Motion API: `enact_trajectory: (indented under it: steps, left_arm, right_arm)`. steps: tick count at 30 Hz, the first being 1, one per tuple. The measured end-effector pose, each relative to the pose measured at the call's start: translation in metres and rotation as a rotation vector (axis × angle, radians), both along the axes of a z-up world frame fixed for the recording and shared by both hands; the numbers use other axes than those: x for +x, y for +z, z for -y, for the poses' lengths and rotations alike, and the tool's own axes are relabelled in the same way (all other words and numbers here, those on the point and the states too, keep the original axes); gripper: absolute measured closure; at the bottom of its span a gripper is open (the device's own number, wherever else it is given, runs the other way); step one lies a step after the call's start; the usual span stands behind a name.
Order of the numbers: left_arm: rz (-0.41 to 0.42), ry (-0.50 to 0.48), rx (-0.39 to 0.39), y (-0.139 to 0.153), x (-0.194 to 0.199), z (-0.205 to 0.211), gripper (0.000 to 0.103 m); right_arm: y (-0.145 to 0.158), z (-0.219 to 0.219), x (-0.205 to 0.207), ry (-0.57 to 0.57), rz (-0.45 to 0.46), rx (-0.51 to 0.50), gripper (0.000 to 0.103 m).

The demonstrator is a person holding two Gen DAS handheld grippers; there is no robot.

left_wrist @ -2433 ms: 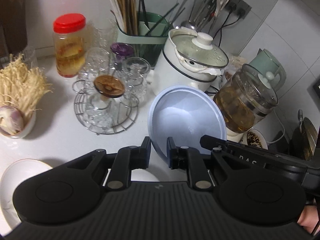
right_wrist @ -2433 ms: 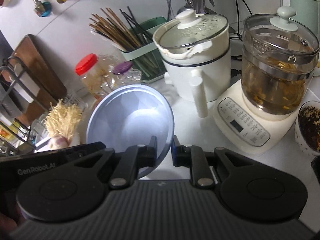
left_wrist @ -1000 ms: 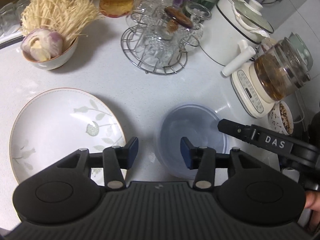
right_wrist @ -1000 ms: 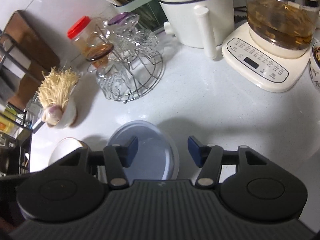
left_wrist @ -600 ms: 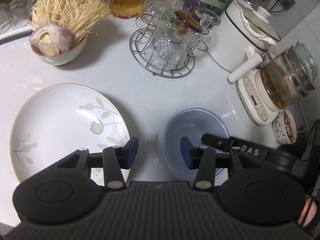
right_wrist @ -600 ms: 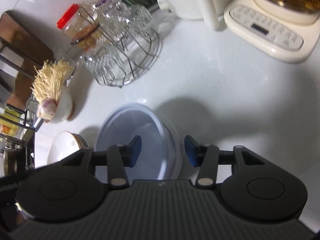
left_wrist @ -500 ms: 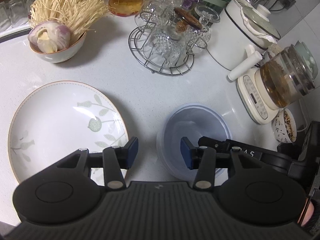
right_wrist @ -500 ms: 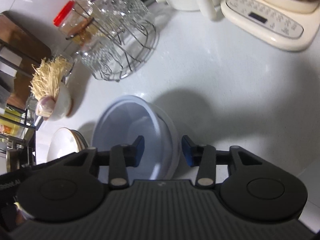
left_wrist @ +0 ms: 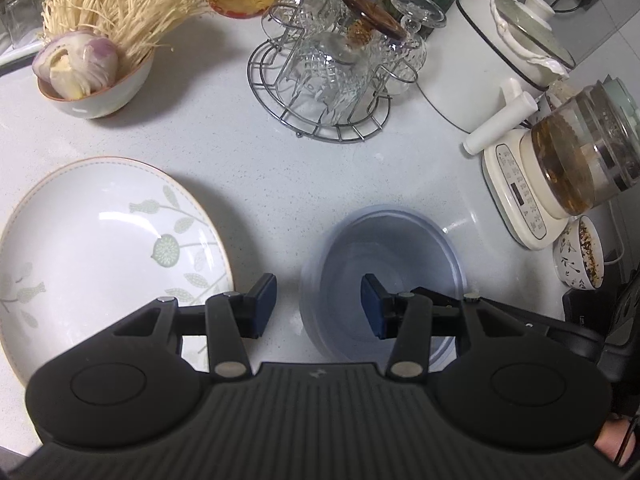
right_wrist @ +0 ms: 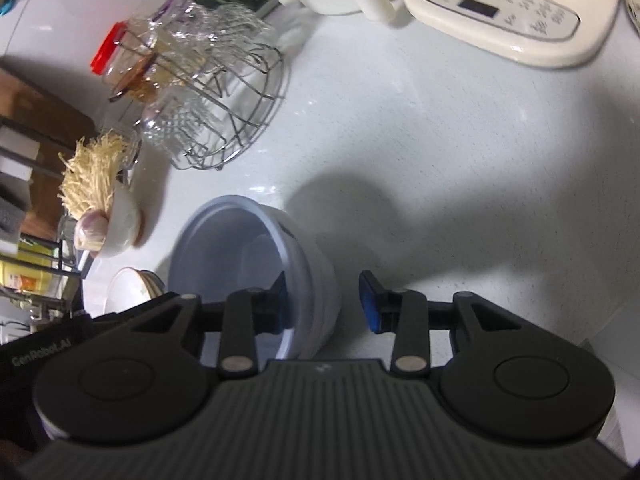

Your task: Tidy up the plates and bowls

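White countertop [left_wrist: 280, 168]: blue bowl [right_wrist: 248, 256] wall sits between right gripper [right_wrist: 322, 304] spread pads, no contact seen; left gripper [left_wrist: 318, 306] spread, empty.

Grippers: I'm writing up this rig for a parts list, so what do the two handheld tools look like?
Both the left gripper and the right gripper are matte black, with ribbed bodies, round side discs, silver pivot pins and blue finger pads. White "GenRobot.AI" lettering marks one housing.
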State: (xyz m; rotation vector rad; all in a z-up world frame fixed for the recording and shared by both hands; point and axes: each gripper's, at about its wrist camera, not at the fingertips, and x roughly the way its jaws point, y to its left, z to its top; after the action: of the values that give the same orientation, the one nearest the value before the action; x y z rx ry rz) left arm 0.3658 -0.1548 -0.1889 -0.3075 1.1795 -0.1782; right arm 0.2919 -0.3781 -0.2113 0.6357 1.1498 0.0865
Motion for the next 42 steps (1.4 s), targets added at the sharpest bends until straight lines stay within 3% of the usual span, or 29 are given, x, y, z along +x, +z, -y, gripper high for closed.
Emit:
enact_trajectory:
  steps: [8, 12, 16, 26, 35, 42]
  left_arm:
    - [-0.021, -0.002, 0.008, -0.011, 0.007, 0.007, 0.051]
    - [-0.031, -0.007, 0.018, -0.014, 0.011, 0.01, 0.051]
    - [-0.039, -0.017, 0.022, -0.017, 0.014, 0.014, 0.051]
    - [-0.086, -0.048, -0.044, -0.029, 0.023, 0.026, 0.051]
    - [-0.111, -0.115, -0.039, -0.045, 0.019, 0.063, 0.051]
    - [-0.102, -0.124, -0.054, -0.047, 0.023, 0.076, 0.059]
  right_arm:
    - [-0.016, 0.003, 0.007, -0.005, -0.029, 0.071, 0.069]
    - [-0.017, 0.003, 0.011, 0.014, -0.026, 0.101, 0.08]
    - [-0.018, 0.002, 0.015, 0.024, -0.033, 0.101, 0.084]
    - [-0.012, 0.021, 0.004, -0.011, -0.042, 0.054, 0.086]
    - [-0.011, 0.048, -0.009, -0.067, -0.059, 0.051, 0.086]
    - [-0.01, 0.055, -0.01, -0.062, -0.053, 0.041, 0.086]
